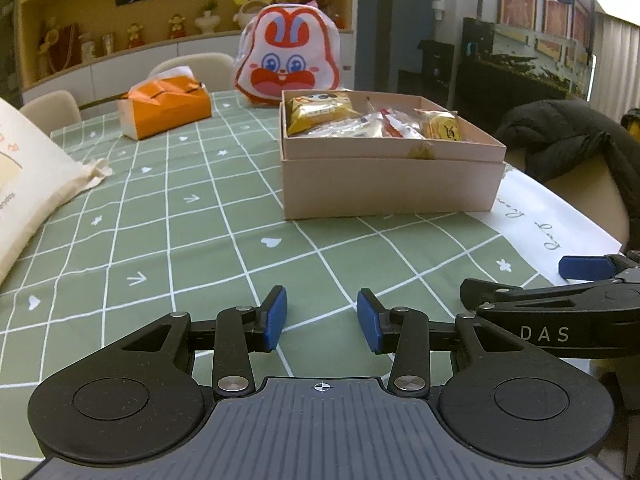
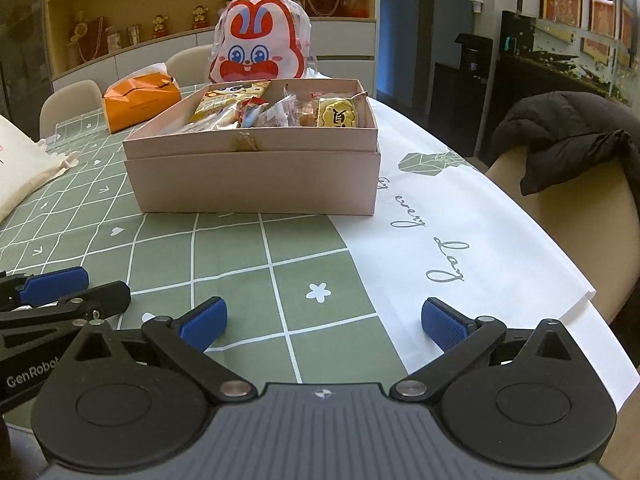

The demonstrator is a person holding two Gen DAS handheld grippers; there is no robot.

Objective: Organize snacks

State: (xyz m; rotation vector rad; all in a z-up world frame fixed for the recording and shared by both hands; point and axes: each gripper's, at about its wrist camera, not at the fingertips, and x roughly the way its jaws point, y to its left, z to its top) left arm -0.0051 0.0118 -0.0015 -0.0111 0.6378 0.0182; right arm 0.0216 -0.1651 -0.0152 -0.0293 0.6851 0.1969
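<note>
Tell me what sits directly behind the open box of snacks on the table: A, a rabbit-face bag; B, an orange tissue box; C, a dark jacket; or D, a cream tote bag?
A: the rabbit-face bag stands right behind the far wall of the pink box, while the orange tissue box lies off to its left.

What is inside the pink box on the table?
The pink box holds wrapped snacks: a yellow packet at the back left, clear-wrapped pieces in the middle, and a yellow-labelled pastry at the right. Anything beneath them is hidden by the wrappers and the front wall.
</note>
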